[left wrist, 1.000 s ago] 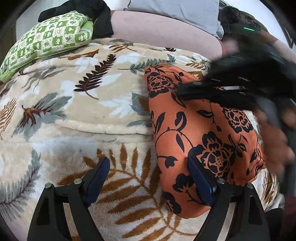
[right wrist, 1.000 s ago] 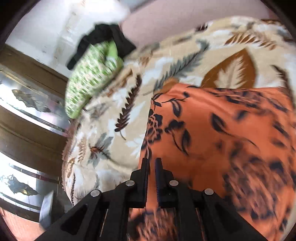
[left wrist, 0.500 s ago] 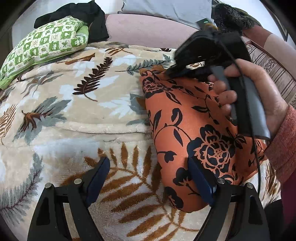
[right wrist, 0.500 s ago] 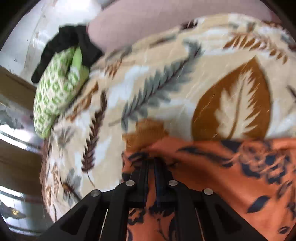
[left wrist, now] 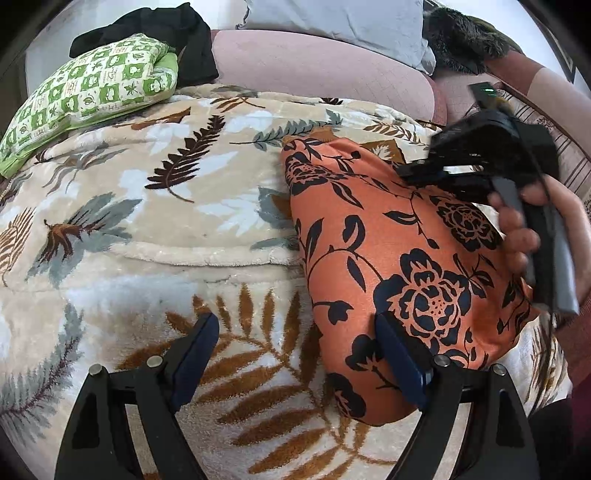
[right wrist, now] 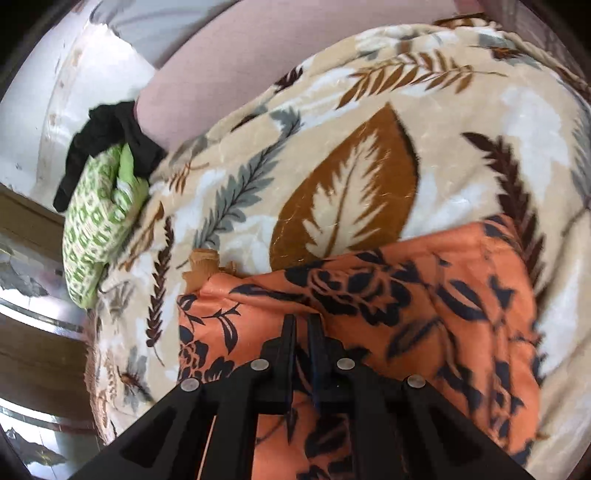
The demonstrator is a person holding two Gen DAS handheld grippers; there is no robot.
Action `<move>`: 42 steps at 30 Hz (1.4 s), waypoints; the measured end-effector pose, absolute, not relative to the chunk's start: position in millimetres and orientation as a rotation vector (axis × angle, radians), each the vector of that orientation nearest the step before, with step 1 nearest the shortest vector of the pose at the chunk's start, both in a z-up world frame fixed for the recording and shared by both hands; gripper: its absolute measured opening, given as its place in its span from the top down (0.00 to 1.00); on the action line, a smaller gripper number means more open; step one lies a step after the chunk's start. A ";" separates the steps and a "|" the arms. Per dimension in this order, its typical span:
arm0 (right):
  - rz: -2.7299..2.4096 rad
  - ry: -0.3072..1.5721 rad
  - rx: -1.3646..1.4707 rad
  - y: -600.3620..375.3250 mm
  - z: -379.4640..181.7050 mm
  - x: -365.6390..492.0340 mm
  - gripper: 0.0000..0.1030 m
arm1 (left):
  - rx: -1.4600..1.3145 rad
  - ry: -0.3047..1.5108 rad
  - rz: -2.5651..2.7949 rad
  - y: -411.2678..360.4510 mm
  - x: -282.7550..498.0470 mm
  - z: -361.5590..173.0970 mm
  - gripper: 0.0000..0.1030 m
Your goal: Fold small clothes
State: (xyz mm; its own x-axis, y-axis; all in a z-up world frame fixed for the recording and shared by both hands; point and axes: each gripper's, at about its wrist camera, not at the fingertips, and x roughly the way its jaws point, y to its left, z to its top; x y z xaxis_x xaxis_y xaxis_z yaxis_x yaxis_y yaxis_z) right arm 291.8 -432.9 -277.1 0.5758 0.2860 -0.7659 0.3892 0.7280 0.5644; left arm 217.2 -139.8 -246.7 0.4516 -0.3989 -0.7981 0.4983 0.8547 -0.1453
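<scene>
A folded orange garment with black flowers (left wrist: 388,258) lies on a leaf-print blanket (left wrist: 147,221). My left gripper (left wrist: 295,350) stands open low over the blanket at the garment's near left edge. Its right finger (left wrist: 399,362) is over the fabric and its left finger is over bare blanket. A hand (left wrist: 517,229) holds my right gripper (left wrist: 417,171) above the garment's far right part. In the right wrist view that gripper (right wrist: 301,325) is shut just above the garment (right wrist: 406,295), near its far edge. I see no cloth between its jaws.
A green-and-white patterned bundle (left wrist: 88,96) with a black cloth (left wrist: 177,33) behind it lies at the blanket's far left. A pink cushion (left wrist: 314,62) and a grey pillow (left wrist: 332,14) line the back. A dark furry thing (left wrist: 461,37) sits at the far right.
The right gripper, still shut, has slid from the garment's far left corner toward its right side and rolled. The left gripper has stayed put and open.
</scene>
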 end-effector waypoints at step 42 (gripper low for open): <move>0.096 0.870 0.818 -448.5 -261.3 125.5 0.91 | 0.054 0.925 -0.499 -153.6 224.3 -235.3 0.12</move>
State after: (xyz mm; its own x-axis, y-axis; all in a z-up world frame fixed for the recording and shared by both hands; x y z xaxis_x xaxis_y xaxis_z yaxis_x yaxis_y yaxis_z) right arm 125.5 -448.5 -261.3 0.6606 0.3900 -0.6415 0.2404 0.6996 0.6729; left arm 224.3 -153.6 -235.3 0.4963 -0.3892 -0.7760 0.4349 0.8851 -0.1657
